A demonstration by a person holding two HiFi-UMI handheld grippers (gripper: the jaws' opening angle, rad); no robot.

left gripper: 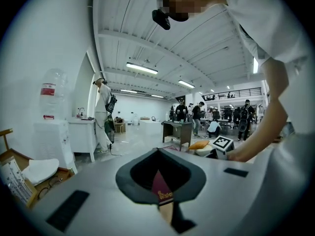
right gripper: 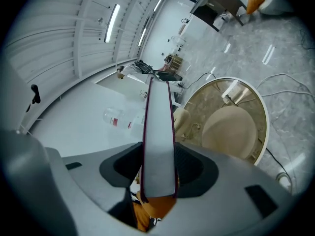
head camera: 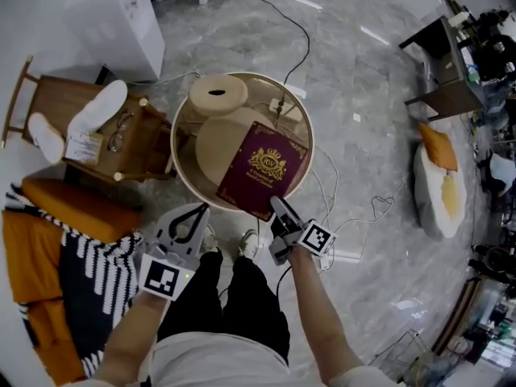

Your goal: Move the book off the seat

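Right tool (head camera: pixel 278 210) is gripping the maroon book (head camera: pixel 264 170) by its near corner. The book is lying ahead of it, long axis pointing away, over the cream seat (head camera: pixel 216 139). Left tool (head camera: pixel 200 213) is hanging beside it, empty, tips looking together.

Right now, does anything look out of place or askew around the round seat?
Yes: the maroon book sits askew over the round seat, one corner past the rim, pinched in the right gripper. A pale cushion also lies on the floor nearby.
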